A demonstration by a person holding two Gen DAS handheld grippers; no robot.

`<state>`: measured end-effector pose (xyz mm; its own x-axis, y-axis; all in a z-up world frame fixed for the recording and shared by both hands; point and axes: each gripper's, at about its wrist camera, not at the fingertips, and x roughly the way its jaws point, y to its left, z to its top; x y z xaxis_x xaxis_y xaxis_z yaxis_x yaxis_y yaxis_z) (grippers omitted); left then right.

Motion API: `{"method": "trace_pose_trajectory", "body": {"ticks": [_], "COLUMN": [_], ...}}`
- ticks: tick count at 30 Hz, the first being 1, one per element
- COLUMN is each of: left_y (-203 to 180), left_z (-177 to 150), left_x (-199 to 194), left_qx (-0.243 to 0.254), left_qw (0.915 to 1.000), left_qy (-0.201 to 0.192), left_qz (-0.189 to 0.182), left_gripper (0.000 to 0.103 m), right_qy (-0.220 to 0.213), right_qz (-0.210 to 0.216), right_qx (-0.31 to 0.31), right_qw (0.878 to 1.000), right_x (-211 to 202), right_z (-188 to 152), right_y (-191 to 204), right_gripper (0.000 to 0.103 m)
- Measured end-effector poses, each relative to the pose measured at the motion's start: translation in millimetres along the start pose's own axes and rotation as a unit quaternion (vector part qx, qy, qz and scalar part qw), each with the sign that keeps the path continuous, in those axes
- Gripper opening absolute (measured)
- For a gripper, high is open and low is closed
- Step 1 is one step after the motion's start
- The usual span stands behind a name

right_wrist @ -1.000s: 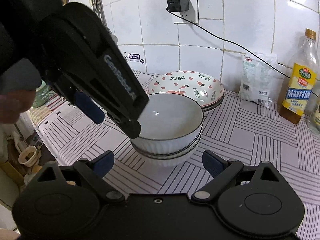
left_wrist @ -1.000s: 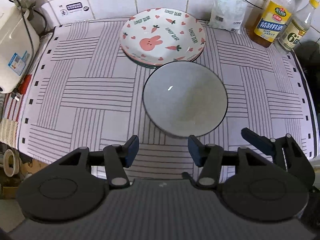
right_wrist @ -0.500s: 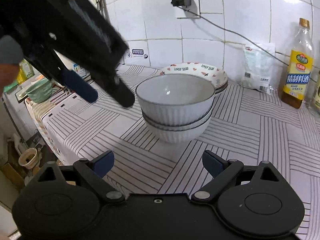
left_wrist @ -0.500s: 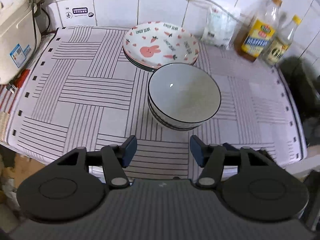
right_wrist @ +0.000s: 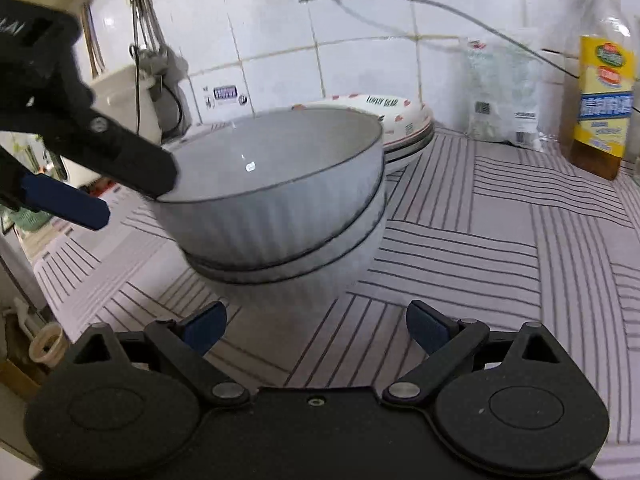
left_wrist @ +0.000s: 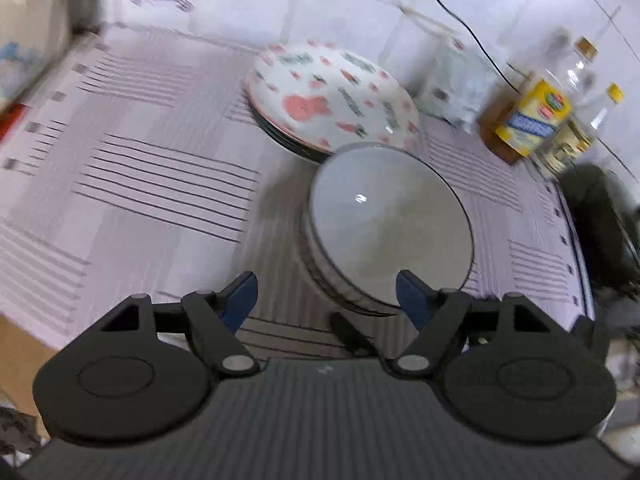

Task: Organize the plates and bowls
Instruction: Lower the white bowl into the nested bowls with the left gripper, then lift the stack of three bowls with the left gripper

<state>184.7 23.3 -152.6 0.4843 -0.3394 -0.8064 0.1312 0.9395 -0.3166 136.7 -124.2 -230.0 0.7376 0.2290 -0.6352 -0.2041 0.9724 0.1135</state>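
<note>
The tabletop (right_wrist: 500,248) is covered by a white cloth (left_wrist: 160,184) printed with blocks of dark stripes. A stack of grey ribbed bowls (right_wrist: 280,208) is set on it, with a stack of patterned plates (left_wrist: 332,100) just behind, touching or nearly so. Near the tiled wall, a clear packet (right_wrist: 500,92) and two bottles (left_wrist: 528,120) are stood.

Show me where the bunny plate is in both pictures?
Left wrist view: the bunny plate sits upper middle, just behind the grey bowls.
Right wrist view: only its rim peeks out behind the bowls, center right.
Shared landmark: the yellow-label bottle.
</note>
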Motion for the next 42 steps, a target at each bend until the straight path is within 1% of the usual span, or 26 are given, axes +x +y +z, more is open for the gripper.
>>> {"method": "trace_pose_trajectory", "body": {"ticks": [1,3,6,10,13,14,16,18,20,25,30,35,38,40,42], "left_y": [1,-1,2,9,16,17,21,28,30,28,28,21,13,8,1], "left_z": [2,4,9,15,21,22,23,24,24,20,22,21,23,28,36], "left_x": [5,15,28,44,55,58,65,70,70,69,67,62,53,45,36], "left_qx": [0.001,0.016,0.02,-0.003,-0.02,-0.024,-0.039,-0.074,-0.084,-0.087,-0.097,-0.084,-0.067,-0.062,-0.047], "left_qw": [1.0,0.9998,0.9995,0.9997,0.9992,0.999,0.9978,0.9943,0.9927,0.9928,0.9911,0.991,0.9925,0.993,0.994], "left_qy": [0.004,0.008,0.018,0.02,0.026,0.028,0.033,0.043,0.043,0.032,0.053,0.062,0.052,0.047,0.041], "left_qz": [-0.002,-0.005,-0.017,-0.013,-0.022,-0.027,-0.043,-0.063,-0.076,-0.076,-0.074,-0.084,-0.088,-0.089,-0.09], "left_gripper": [0.076,0.076,0.076,0.073,0.067,0.065,0.067,0.061,0.058,0.056,0.056,0.056,0.056,0.056,0.056], "right_qy": [-0.001,0.001,-0.002,-0.007,-0.004,-0.003,-0.002,0.006,0.008,0.008,0.025,0.017,0.01,0.0,-0.01], "right_qz": [-0.004,-0.011,-0.006,0.01,0.024,0.03,0.041,0.051,0.06,0.067,0.075,0.077,0.078,0.074,0.072], "right_qx": [-0.012,-0.033,-0.041,-0.052,-0.064,-0.068,-0.075,-0.074,-0.072,-0.076,-0.08,-0.07,-0.078,-0.083,-0.082], "right_qw": [1.0,0.999,0.999,0.999,0.998,0.997,0.996,0.996,0.996,0.995,0.994,0.994,0.994,0.994,0.994], "right_x": [4,10,15,18,22,24,27,32,34,35,37,31,24,16,9], "right_z": [1,4,7,9,14,16,19,23,25,27,35,37,39,42,47], "right_y": [3,7,8,7,8,7,8,6,4,2,-2,-11,-14,-12,-13], "right_gripper": [0.102,0.102,0.102,0.102,0.102,0.102,0.102,0.103,0.103,0.103,0.103,0.103,0.103,0.103,0.103]}}
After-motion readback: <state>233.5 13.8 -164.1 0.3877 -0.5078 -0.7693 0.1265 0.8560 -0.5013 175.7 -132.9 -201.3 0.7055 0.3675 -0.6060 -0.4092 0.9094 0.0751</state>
